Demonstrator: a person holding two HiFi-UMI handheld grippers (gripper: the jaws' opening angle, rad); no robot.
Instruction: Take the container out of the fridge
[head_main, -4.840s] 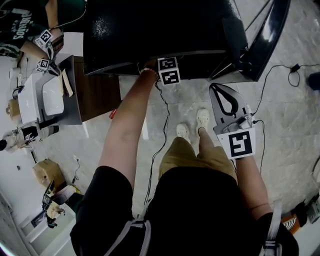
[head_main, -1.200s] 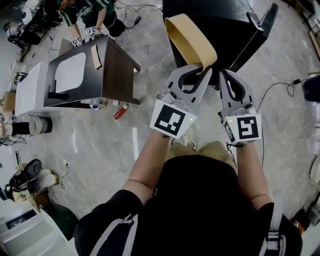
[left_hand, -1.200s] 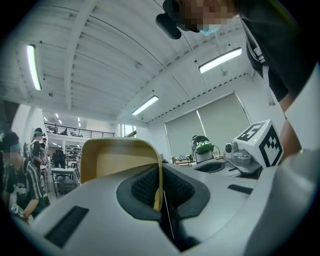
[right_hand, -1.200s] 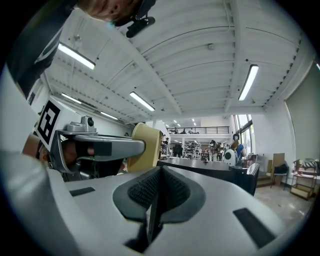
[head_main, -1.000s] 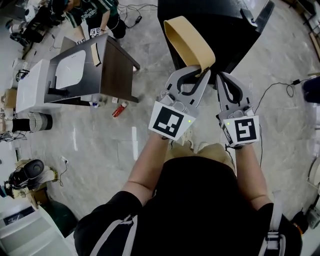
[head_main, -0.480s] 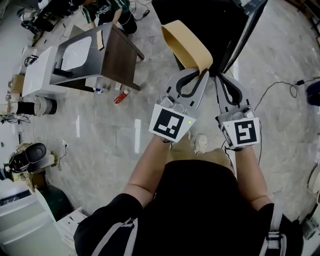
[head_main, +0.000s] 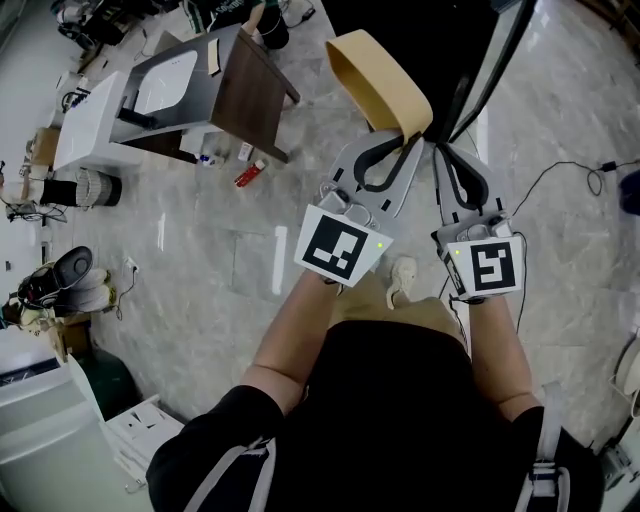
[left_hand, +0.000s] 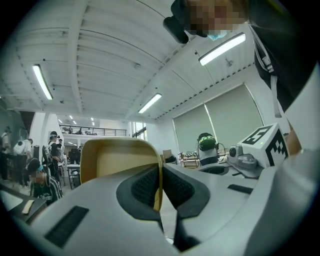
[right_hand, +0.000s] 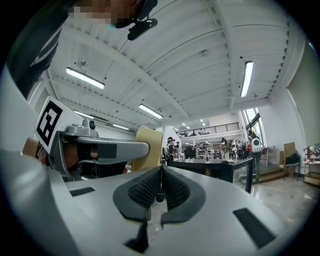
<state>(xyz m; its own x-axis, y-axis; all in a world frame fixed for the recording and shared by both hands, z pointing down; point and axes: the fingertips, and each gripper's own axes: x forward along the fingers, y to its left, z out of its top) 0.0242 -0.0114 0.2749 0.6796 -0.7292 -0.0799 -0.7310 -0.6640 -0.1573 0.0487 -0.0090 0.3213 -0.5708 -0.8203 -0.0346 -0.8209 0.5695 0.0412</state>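
A tan, shallow container (head_main: 375, 85) stands on edge in the air, its rim pinched by my left gripper (head_main: 405, 140), which is shut on it. In the left gripper view the container's thin wall (left_hand: 117, 162) sits between the dark pads (left_hand: 142, 185). My right gripper (head_main: 441, 152) hangs just right of it, shut with nothing between its pads (right_hand: 145, 190); from there the container (right_hand: 147, 145) shows to the left. The black fridge (head_main: 430, 25) lies beyond at the top edge, with its door (head_main: 505, 55) swung open.
A dark wooden table (head_main: 250, 95) with a white appliance (head_main: 165, 80) stands at the upper left. A red bottle (head_main: 250, 175) lies on the marble floor beside it. A cable (head_main: 560, 175) runs across the floor at the right. People work at benches further off.
Both grippers and the container have drawn back from the fridge, which has slid toward the top edge of the head view. The table has shifted up and right. The grip is unchanged.
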